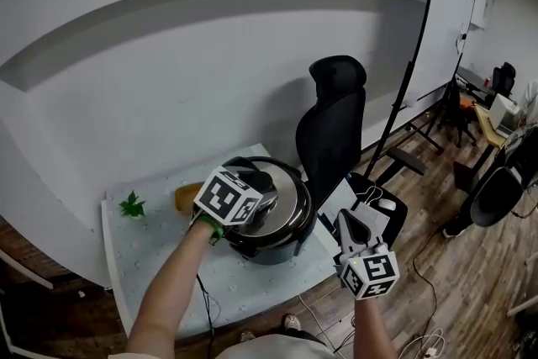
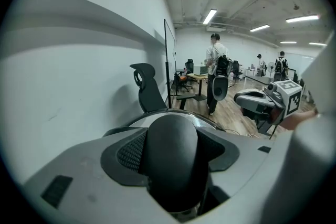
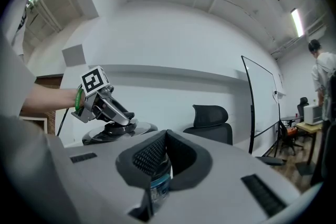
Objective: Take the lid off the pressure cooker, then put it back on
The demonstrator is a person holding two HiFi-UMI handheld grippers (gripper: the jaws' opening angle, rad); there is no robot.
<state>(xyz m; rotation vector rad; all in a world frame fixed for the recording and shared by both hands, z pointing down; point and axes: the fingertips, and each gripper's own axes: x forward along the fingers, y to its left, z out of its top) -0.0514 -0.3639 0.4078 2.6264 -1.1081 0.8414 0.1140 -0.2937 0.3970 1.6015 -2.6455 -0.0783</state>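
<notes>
The dark pressure cooker stands on the white table, its steel lid resting on the pot. My left gripper reaches over the lid from the left and is shut on the lid's black handle, which fills the gap between both pads; the lid's steel rim shows just behind. From the right gripper view, the left gripper sits atop the lid. My right gripper hangs off the table's right edge, apart from the cooker, pads together with nothing held.
A small green plant sprig and a tan object lie on the table left of the cooker. A black office chair stands right behind it, and a whiteboard further right. People stand far off in the room.
</notes>
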